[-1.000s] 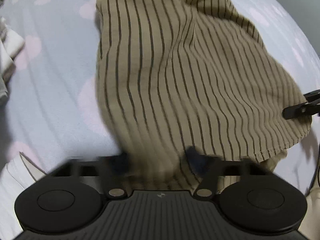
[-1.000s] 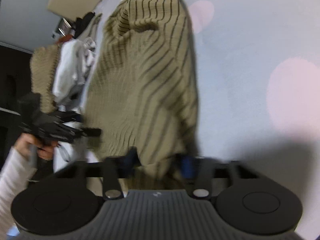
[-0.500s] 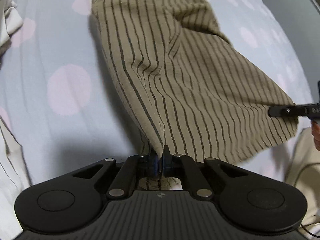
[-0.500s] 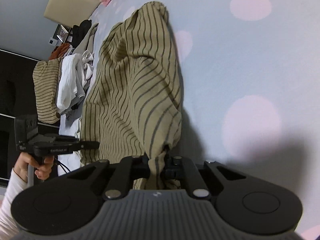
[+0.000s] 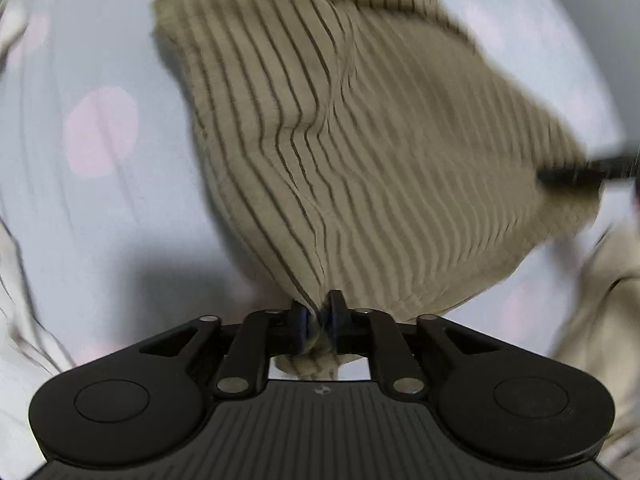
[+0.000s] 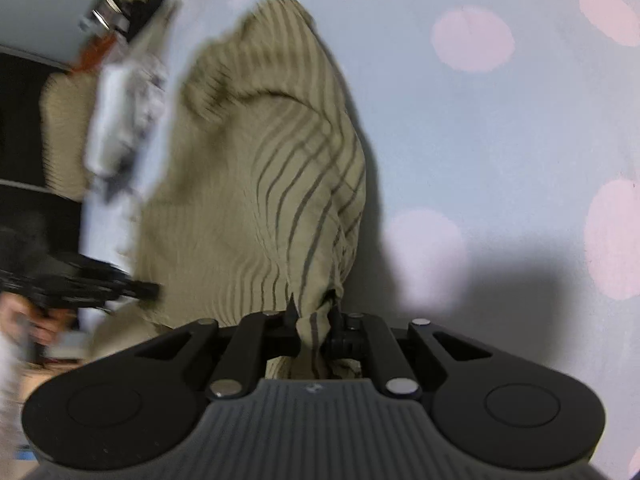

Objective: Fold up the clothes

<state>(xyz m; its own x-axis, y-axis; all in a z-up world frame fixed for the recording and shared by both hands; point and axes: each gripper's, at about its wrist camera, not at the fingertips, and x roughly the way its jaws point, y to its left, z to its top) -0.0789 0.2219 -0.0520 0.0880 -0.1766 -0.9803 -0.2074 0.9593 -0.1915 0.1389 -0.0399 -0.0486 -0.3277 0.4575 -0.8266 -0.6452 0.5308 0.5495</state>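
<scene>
Gripping one hem corner each, the left gripper (image 5: 319, 316) and right gripper (image 6: 316, 322) hold the shirt (image 5: 360, 128) above the bed (image 5: 100, 216); keeping the hem taut should lay it flat, unwrinkled.

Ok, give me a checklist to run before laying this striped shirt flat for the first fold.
1. Left gripper shut on the striped shirt: ok, cloth pinched between the jaws.
2. Right gripper shut on the same shirt: ok, a bunched corner is clamped.
3. Hem stretched straight between the two grips: not ok, it sags and ripples.
4. Bedsheet bare beside the shirt: ok.
5. Clothes pile apart from the shirt: cannot tell, blurred.
6. Sleeves untangled: cannot tell, far end is bunched.
</scene>
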